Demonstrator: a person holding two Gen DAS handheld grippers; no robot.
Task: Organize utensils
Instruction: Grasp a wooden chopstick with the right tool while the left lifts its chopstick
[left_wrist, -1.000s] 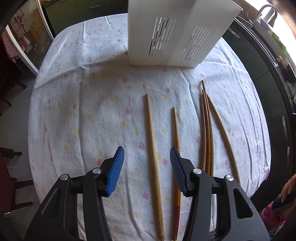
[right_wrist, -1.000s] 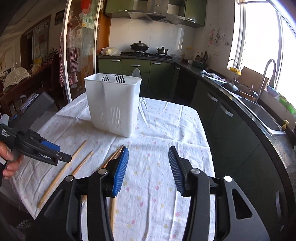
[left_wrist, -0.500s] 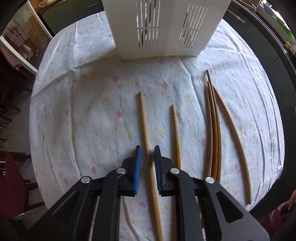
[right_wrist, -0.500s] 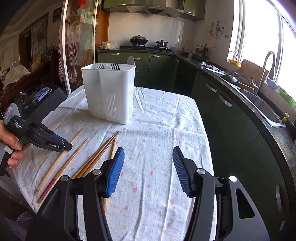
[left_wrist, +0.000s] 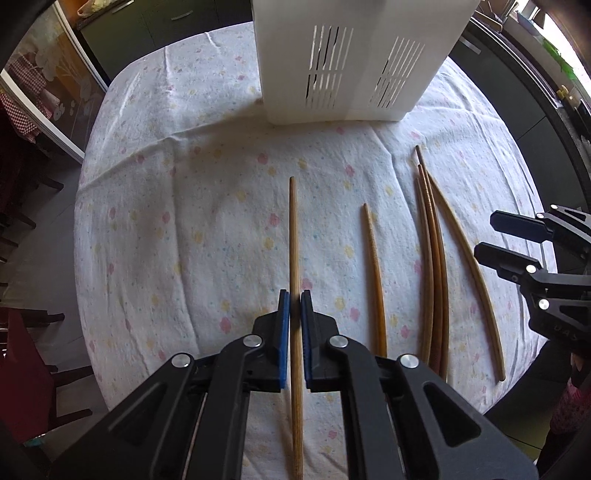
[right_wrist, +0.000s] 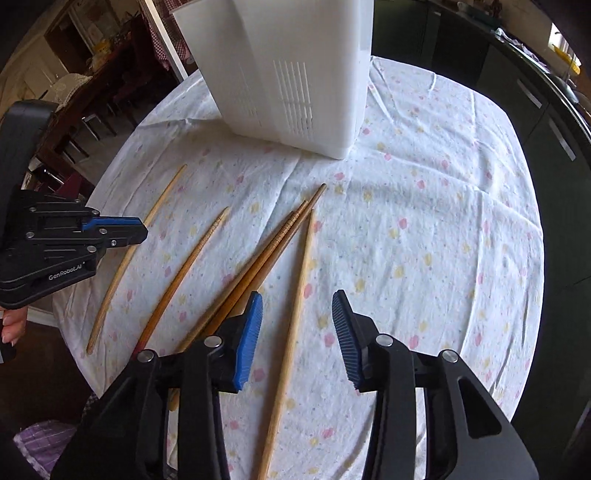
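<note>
Several wooden chopsticks lie on the flowered tablecloth (left_wrist: 184, 221). My left gripper (left_wrist: 294, 299) is shut on the leftmost light chopstick (left_wrist: 293, 236), which also shows in the right wrist view (right_wrist: 122, 258). A darker chopstick (left_wrist: 373, 266) lies beside it. A bundle of three brown chopsticks (left_wrist: 430, 258) and a single pale chopstick (left_wrist: 469, 266) lie to the right. My right gripper (right_wrist: 297, 306) is open, its fingers either side of the pale chopstick (right_wrist: 299, 295). The white slotted utensil holder (left_wrist: 351, 66) stands at the back.
The round table's edge (right_wrist: 532, 295) drops off to the right near dark green kitchen cabinets (right_wrist: 554, 110). Dark chairs (left_wrist: 29, 350) stand to the left. A glass door (left_wrist: 48, 92) is at the far left.
My left gripper has closed on the leftmost chopstick. My right gripper has dropped and tilted down over the pale chopstick at the right, staying open.
</note>
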